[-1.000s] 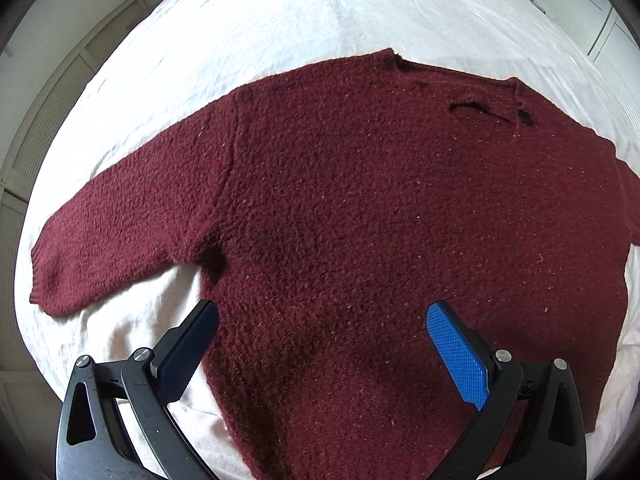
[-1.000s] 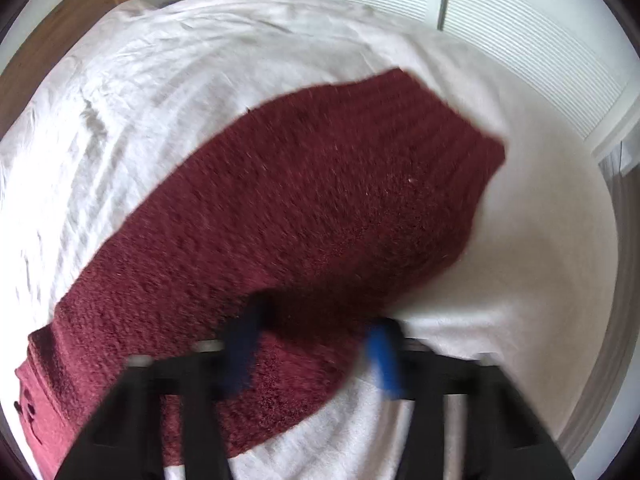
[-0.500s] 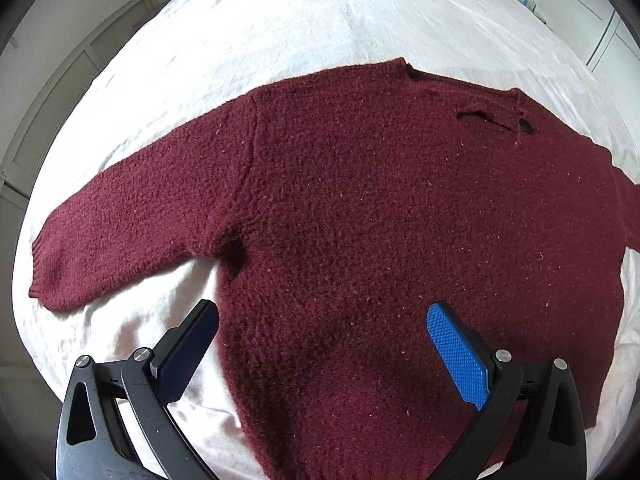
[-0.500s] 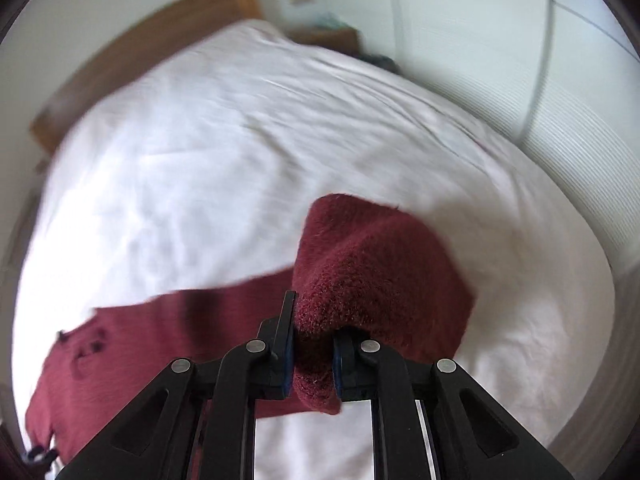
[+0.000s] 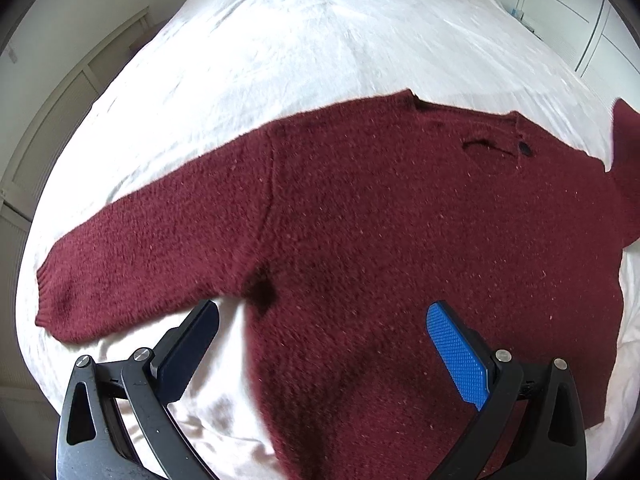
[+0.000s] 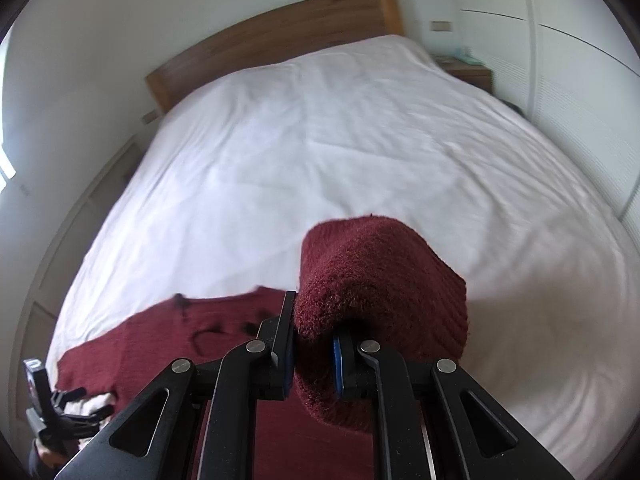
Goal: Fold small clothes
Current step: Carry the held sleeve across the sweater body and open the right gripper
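The lower hem of the maroon sweater (image 5: 380,240) was cut off behind the left gripper (image 5: 320,344) in the left wrist view, and its far sleeve ran out of frame at the right edge. In the right wrist view most of the sweater body was hidden behind the right gripper (image 6: 314,354), and the bed sheet there was blurred.

The sweater lay on a bed (image 6: 360,140) covered with a creased white sheet, near the foot edge. A wooden headboard (image 6: 280,36) stood against a pale wall, with a small nightstand (image 6: 468,70) at the bed's far corner and white panelled wardrobe doors (image 6: 568,60) along one side.

The sweater lay flat, neckline toward the headboard and hem toward the foot, its long axis running across the bed through the sleeves. One sleeve (image 5: 140,260) stretched out flat toward the side edge.

The left gripper's fingers (image 5: 456,354) stood wide apart above the hem, holding nothing. The right gripper's fingers (image 6: 282,344) were pinched narrow on the other sleeve's cuff (image 6: 380,280), lifted clear of the bed.
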{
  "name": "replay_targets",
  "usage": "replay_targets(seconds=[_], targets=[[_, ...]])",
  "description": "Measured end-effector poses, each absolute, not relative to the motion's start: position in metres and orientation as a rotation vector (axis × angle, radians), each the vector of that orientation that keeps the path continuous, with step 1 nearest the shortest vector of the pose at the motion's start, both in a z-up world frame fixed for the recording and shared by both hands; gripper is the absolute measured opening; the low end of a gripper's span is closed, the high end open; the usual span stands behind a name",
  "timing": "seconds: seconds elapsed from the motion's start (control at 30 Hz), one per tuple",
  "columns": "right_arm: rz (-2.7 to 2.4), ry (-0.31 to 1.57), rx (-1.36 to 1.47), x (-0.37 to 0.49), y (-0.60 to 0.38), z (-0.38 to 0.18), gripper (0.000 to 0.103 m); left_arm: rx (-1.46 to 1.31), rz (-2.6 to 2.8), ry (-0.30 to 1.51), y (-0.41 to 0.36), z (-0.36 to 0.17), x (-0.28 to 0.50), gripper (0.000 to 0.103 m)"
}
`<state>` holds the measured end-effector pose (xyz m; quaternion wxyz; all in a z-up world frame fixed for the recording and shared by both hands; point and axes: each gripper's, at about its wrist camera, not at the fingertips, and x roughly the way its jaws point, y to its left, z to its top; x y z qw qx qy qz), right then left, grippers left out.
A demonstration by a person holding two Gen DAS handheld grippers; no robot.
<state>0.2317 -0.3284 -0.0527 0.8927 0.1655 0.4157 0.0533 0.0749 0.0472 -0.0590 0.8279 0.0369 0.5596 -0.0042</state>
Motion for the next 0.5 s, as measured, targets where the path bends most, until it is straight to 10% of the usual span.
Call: replay_targets(seconds=[0.5], targets=[[0.259, 1.127, 0.282, 0.256, -0.189, -0.162, 0.014, 0.031, -0.022, 1.19, 0.062, -0.065, 0.088, 0.102]])
